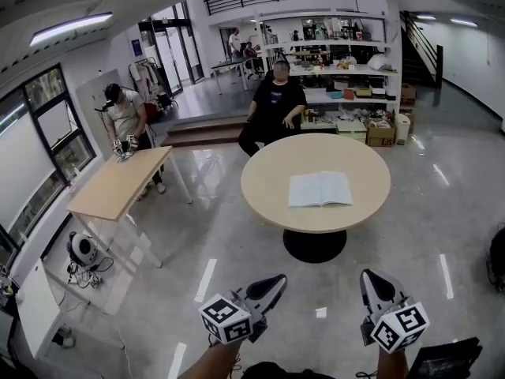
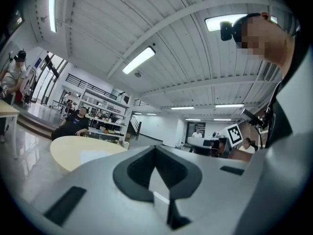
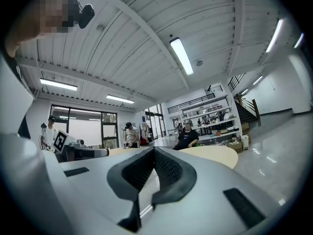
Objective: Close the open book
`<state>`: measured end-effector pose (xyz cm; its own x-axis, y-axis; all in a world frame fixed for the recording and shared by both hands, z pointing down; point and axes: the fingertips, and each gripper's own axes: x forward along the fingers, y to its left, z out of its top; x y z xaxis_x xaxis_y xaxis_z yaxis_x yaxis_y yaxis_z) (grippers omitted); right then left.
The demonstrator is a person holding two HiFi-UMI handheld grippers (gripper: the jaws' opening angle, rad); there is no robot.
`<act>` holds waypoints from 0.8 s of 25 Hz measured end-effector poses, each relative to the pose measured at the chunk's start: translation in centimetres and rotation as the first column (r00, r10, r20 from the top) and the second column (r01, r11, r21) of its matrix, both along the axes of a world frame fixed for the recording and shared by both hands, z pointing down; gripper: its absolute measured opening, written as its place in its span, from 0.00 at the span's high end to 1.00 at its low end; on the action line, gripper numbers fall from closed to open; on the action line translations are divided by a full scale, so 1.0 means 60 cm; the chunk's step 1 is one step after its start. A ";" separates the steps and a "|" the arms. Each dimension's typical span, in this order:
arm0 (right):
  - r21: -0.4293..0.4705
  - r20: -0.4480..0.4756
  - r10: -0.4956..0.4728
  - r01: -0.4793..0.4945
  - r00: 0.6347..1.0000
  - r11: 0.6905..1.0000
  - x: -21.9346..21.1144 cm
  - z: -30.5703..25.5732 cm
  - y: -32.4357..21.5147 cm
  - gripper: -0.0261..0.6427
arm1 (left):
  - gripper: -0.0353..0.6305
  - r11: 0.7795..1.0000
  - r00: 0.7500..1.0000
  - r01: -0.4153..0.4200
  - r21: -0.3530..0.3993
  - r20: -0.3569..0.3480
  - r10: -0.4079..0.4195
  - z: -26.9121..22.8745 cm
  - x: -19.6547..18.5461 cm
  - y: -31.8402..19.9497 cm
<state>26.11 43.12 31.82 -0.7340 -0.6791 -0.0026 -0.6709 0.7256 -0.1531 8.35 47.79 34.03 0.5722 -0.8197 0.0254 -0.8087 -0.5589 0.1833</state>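
Head view. One open book (image 1: 319, 189) lies flat on the round counter (image 1: 268, 181), a little right of its centre. Two pale pages are spread face up with the spine fold between them, and the print is too small to read. It is the only thing I see on that top. The counter is light wood on a single dark pedestal and stands on glossy grey floor. Both tools sit at the bottom edge, well apart from the counter and nowhere near the book: left tool (image 1: 272, 284), right tool (image 1: 373, 281), each with one marker cube. Neither carries anything. One person (image 1: 272, 107) sits just behind the round counter. A second person (image 1: 125, 117) stands at the far end of one rectangular counter (image 1: 118, 184) off to the left.

Left gripper view. I read the left tool's jaws as closed tip to tip, with nothing between them. Beyond them the round counter shows at left, and the book is only a paler patch on it.

Right gripper view. The right tool's jaws are pressed together and empty. The round counter's edge and the seated person lie past the tips, but I cannot make out the book here.
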 end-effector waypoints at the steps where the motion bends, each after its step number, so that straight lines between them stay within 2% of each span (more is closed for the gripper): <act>1: -0.005 -0.003 -0.002 0.002 1.000 1.000 -0.001 0.003 -0.013 0.96 | 0.95 1.000 1.000 0.002 -0.002 0.000 -0.002 0.001 -0.001 -0.013; 11: -0.038 -0.005 0.011 -0.012 1.000 0.999 -0.055 0.027 -0.164 0.96 | 0.95 1.000 1.000 -0.011 -0.014 -0.006 0.011 0.021 -0.051 -0.167; 20: -0.019 -0.014 0.060 -0.061 0.998 0.998 -0.185 -0.001 -0.310 0.96 | 0.95 0.998 0.998 -0.067 -0.005 0.001 0.067 0.013 -0.175 -0.316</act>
<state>15.00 24.54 31.75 -0.6915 -0.7220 0.0211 -0.7155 0.6806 -0.1575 -2.13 28.83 34.80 0.6258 -0.7794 0.0299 -0.7697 -0.6110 0.1848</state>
